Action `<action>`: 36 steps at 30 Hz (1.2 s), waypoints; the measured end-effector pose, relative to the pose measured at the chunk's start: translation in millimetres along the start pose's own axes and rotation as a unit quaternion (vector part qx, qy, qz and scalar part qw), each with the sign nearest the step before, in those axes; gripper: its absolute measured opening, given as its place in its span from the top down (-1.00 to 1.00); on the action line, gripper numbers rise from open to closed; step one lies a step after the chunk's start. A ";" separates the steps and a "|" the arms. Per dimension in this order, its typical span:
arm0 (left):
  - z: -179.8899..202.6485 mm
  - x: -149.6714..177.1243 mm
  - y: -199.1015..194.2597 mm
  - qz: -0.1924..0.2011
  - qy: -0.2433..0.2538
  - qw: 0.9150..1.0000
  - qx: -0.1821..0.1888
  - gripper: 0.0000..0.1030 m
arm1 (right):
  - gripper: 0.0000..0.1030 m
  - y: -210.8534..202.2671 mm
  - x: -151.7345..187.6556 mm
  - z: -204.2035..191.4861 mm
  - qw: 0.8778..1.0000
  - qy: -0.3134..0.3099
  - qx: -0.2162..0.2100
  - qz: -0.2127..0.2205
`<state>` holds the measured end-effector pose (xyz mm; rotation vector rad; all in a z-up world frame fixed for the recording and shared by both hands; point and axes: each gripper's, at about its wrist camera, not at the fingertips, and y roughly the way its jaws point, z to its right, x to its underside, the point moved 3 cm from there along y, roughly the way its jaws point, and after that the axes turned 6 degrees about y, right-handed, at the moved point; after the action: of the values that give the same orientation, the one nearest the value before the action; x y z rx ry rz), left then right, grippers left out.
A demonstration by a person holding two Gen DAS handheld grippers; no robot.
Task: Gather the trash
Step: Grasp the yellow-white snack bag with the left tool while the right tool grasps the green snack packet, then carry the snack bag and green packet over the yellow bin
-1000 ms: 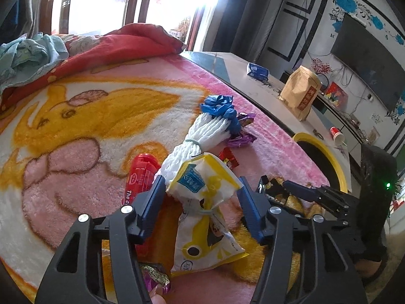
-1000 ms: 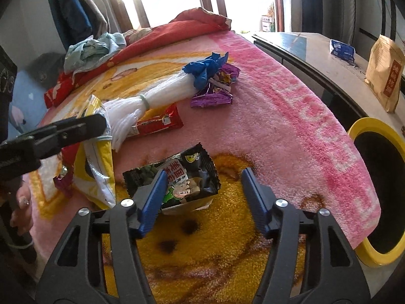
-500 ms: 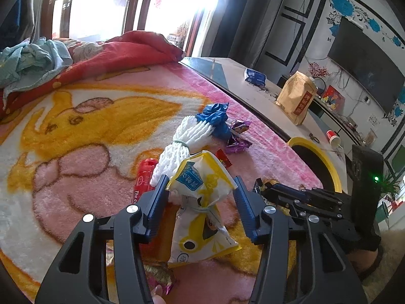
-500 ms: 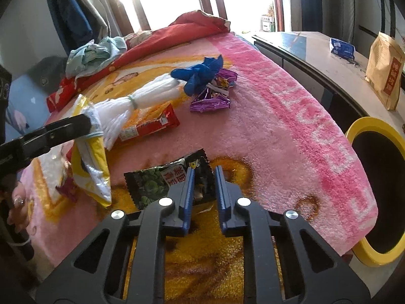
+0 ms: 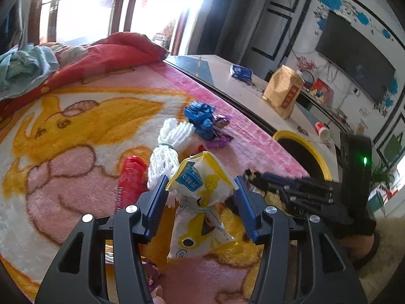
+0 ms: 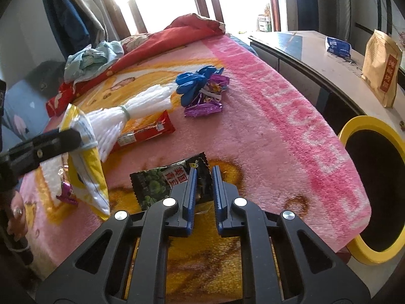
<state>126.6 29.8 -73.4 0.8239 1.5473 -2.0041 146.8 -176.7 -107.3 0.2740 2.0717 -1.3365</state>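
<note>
Right fingers [image 6: 202, 171] clenched on dark green crinkled wrapper [image 6: 162, 182], left fingers [image 5: 200, 190] grasping yellow-white packet [image 5: 200, 182]

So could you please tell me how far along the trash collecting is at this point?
Nothing visibly binned yet; the yellow-rimmed bin's inside looks dark. In hand: the left hand-held gripper holds the yellow-white bag, and the right hand-held gripper is shut on the dark green wrapper. Left: the red wrapper, purple wrappers and blue bundle.

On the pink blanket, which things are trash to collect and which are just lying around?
Trash job:
yellow snack bag
dark snack packet
red wrapper
purple wrappers
yellow bin

Lying about:
white yarn bundle
brown paper bag
crumpled clothes
</note>
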 end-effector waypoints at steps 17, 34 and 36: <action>19.3 31.5 26.6 -0.073 0.042 0.996 -0.016 -0.15 | 0.89 -18.6 -15.2 28.6 0.999 0.040 0.010 0.030; 54.6 48.1 35.6 -0.084 0.054 0.995 0.011 0.35 | 0.92 -52.2 -35.2 53.9 0.994 0.074 0.011 0.084; 58.4 45.0 36.1 -0.080 0.059 0.995 0.014 0.43 | 0.92 -56.1 -36.8 59.6 0.993 0.080 0.015 0.090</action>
<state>109.5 -36.1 -119.3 0.8674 1.7040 -2.1283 171.4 -248.4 -59.1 0.5844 2.1018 -1.2713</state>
